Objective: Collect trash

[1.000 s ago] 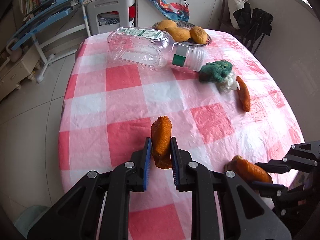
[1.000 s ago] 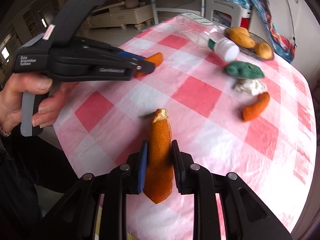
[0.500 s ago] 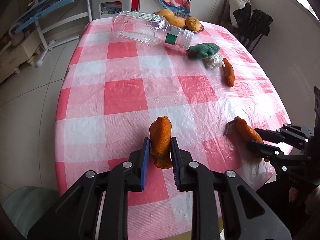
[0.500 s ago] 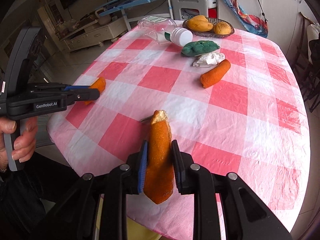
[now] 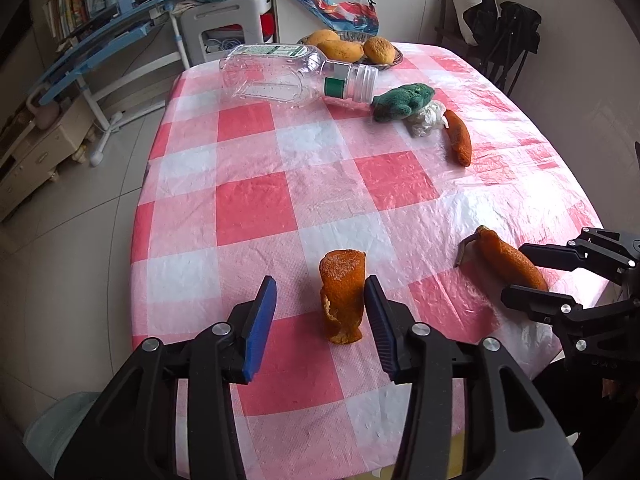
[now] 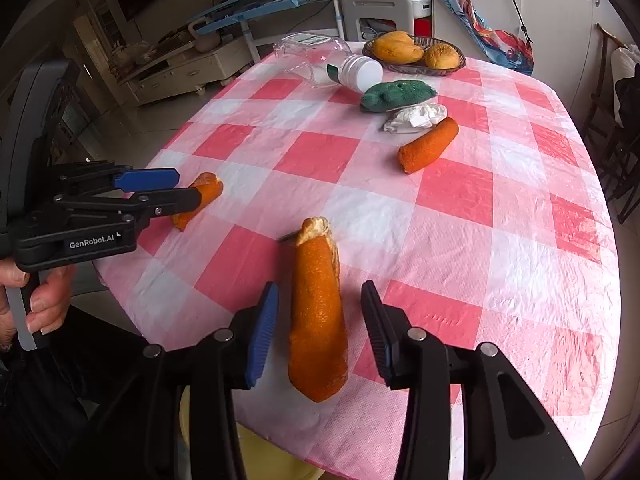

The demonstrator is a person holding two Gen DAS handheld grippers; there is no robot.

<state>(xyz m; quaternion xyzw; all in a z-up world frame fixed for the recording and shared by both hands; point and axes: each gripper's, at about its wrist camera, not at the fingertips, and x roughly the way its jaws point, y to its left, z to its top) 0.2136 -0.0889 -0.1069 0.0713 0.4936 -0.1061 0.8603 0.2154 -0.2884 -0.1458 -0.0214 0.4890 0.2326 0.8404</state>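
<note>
Now loosened from both grips: a short curled orange peel (image 5: 342,296) between the blue-padded fingers (image 5: 260,320) of the left gripper (image 5: 319,286), and a long orange peel (image 6: 318,312) between those of the right gripper (image 6: 319,289). Clamped tight half a second earlier; just been opening on both sides, so fingers apart now. Short peel close against one pad and well clear of the other; long peel with a gap on either side. Both at the near edge of the pink-checked counter (image 5: 256,208). Probably the release step, letting the scraps drop. Hard to tell whether either peel rests on the cloth or is already falling. Below the edge, only a sliver of a yellow container (image 6: 256,452), cut off by the frame; whether that is the bin, unclear. Farther back and still to collect: a third peel (image 5: 458,142) touching a crumpled tissue (image 5: 426,120), a green sponge (image 5: 402,100), and a clear plastic bottle (image 5: 276,76) on its side. Beyond, a fruit basket (image 6: 452,66).
</note>
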